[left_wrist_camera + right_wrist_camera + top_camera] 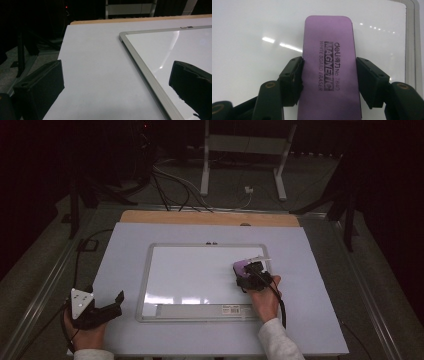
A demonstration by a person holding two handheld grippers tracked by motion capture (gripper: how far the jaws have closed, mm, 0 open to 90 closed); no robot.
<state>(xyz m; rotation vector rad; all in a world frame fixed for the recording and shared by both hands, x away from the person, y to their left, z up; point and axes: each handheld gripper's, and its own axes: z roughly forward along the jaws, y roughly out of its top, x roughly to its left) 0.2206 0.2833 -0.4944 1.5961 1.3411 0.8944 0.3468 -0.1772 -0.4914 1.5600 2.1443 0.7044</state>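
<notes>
A purple magnetic whiteboard eraser [329, 72] lies flat on the whiteboard [195, 270], near its right edge, and my right gripper [329, 80] is shut on its two long sides. From above, the eraser [243, 265] shows just ahead of the right gripper [252, 275], close to the board's right frame. The left gripper [112, 305] rests on the pale table [125, 250] at the near left, off the board, jaws wide apart with nothing between them. Looking along the left gripper [112, 85], its fingers [42, 85] straddle bare table and the whiteboard frame [140, 67].
The board's marker tray [200, 309] runs along its near edge. A wooden strip [210, 218] borders the table's far side. Beyond it stand a white stand's legs [205, 170] and loose cables [175, 185] on the dark floor.
</notes>
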